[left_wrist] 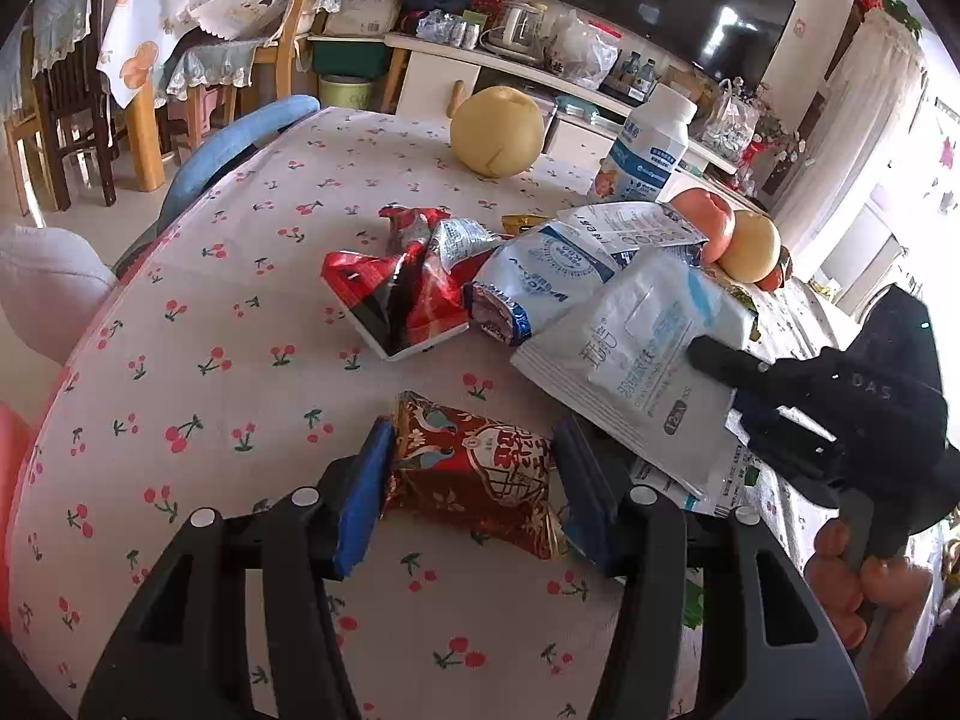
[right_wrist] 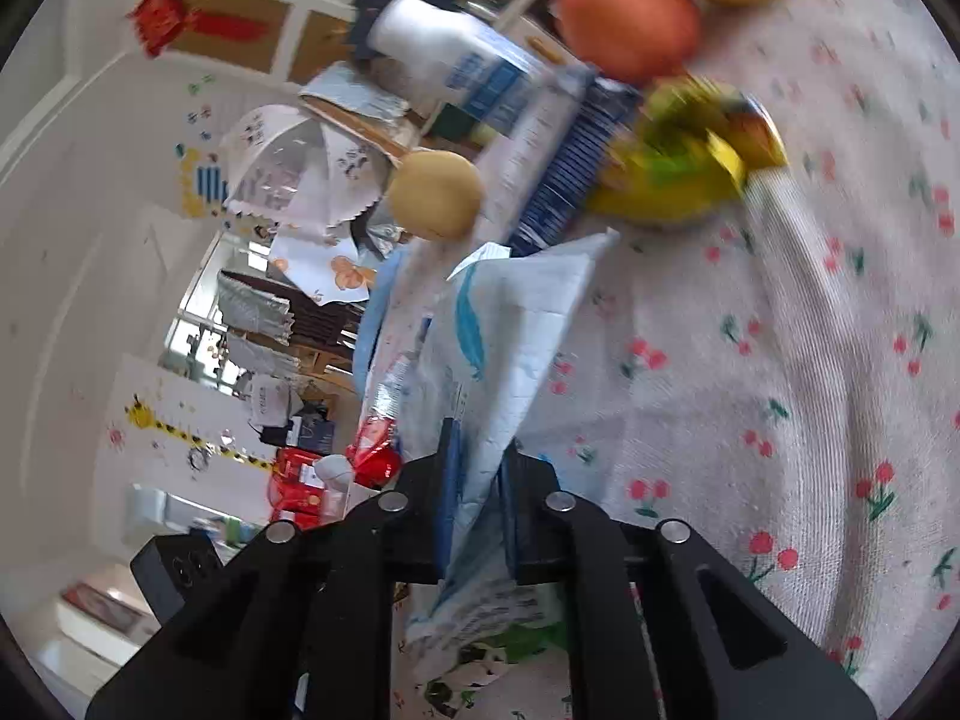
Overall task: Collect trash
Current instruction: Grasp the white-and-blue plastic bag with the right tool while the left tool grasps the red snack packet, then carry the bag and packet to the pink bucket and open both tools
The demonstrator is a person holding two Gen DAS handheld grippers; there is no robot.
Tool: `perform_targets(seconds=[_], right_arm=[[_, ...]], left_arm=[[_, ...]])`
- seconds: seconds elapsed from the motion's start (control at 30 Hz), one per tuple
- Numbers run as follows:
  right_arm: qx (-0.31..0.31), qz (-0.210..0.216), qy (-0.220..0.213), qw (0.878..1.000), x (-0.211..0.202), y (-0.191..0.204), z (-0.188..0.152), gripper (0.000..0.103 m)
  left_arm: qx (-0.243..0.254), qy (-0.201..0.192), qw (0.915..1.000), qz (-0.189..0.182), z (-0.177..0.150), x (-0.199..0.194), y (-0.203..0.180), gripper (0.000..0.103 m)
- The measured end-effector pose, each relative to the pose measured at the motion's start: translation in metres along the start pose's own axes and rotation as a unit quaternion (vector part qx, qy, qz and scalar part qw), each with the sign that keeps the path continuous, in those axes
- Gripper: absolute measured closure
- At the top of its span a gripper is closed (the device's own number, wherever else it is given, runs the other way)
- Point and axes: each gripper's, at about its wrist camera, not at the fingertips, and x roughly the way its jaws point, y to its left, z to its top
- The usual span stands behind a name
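My left gripper (left_wrist: 474, 480) stands around a red and gold snack packet (left_wrist: 474, 471) on the cherry-print tablecloth (left_wrist: 210, 360); its blue pads touch the packet's two ends. My right gripper (right_wrist: 477, 498), also seen in the left wrist view (left_wrist: 714, 360), is shut on a white and blue wet-wipe packet (left_wrist: 636, 354), held tilted above the table; the packet also shows in the right wrist view (right_wrist: 510, 324). A crumpled red wrapper (left_wrist: 402, 294) and a blue and white pouch (left_wrist: 534, 282) lie beyond.
A round yellow melon (left_wrist: 498, 132), a white bottle (left_wrist: 648, 150), an apple (left_wrist: 708, 222) and a pear (left_wrist: 750, 246) sit at the table's far side. A yellow-green wrapper (right_wrist: 678, 174) lies near the fruit. A blue chair back (left_wrist: 228, 156) stands at the left edge.
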Motion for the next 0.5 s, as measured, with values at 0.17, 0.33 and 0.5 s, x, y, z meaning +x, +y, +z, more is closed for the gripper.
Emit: perform_targets(seconds=[0.17, 0.33, 0.5], right_arm=[[-0.06, -0.004, -0.028, 0.998, -0.014, 0.026, -0.001, 0.094], [-0.084, -0.016, -0.033, 0.996, -0.017, 0.036, -0.009, 0.094], [-0.11, -0.025, -0.045, 0.993, -0.02, 0.055, -0.015, 0.094]], left_arm=[[-0.005, -0.008, 0.9999, -0.01, 0.0, -0.009, 0.007, 0.047], [-0.011, -0.018, 0.9996, -0.021, 0.0, -0.02, 0.015, 0.047], [-0.023, -0.045, 0.9983, -0.028, 0.003, -0.041, 0.028, 0.047]])
